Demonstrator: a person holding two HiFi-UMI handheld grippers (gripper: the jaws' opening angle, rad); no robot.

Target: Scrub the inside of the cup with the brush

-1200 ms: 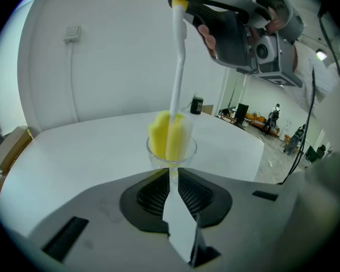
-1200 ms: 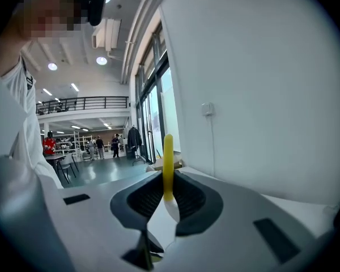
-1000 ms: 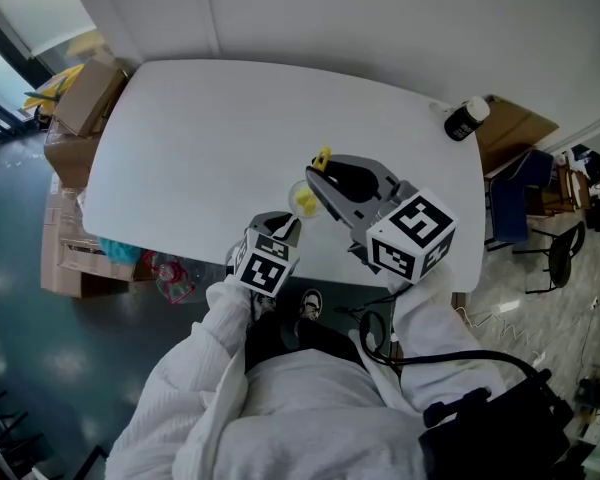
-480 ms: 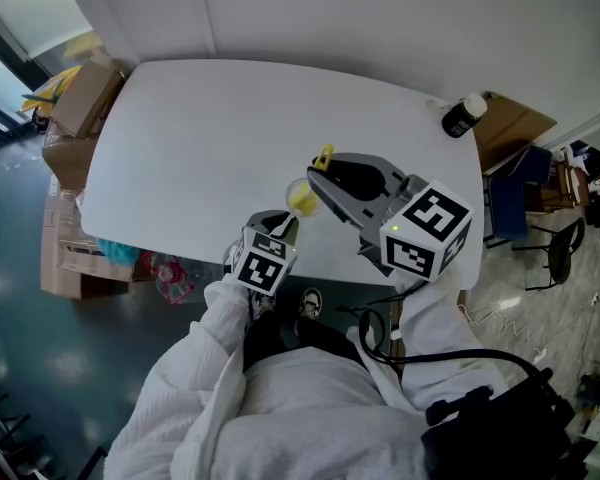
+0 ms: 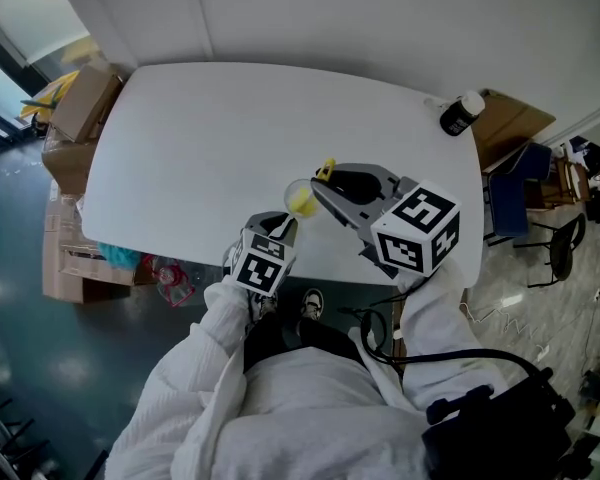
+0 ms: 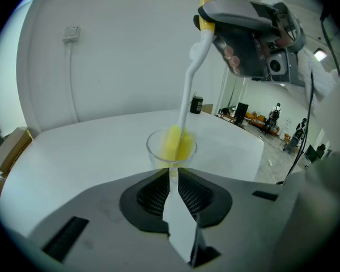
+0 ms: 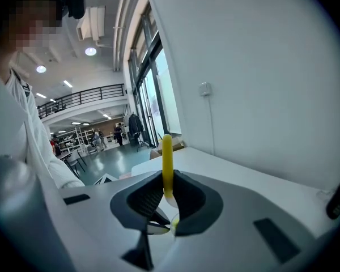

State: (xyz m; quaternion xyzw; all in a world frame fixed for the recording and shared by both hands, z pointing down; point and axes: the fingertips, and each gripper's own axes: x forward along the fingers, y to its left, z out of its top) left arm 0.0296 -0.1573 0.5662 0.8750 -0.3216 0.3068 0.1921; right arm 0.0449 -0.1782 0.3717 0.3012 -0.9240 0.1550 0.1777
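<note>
A clear glass cup (image 6: 171, 151) stands on the white table (image 5: 210, 138) near its front edge, and my left gripper (image 6: 171, 181) is shut on its near wall. The cup (image 5: 300, 199) shows in the head view between the two grippers. A brush with a white stem and a yellow sponge head (image 6: 176, 142) stands inside the cup. My right gripper (image 5: 330, 183) is above and to the right of the cup, shut on the brush's yellow handle end (image 7: 167, 163). In the left gripper view the right gripper (image 6: 207, 24) hangs over the cup.
A black bottle with a white cap (image 5: 462, 116) stands at the table's far right corner. Cardboard boxes (image 5: 78, 98) sit on the floor to the left. A chair (image 5: 560, 253) and clutter lie on the right. A white wall (image 6: 113, 55) runs behind the table.
The right gripper's marker cube has shifted and turned slightly while the brush head stays in the cup. The left gripper and cup have not moved.
</note>
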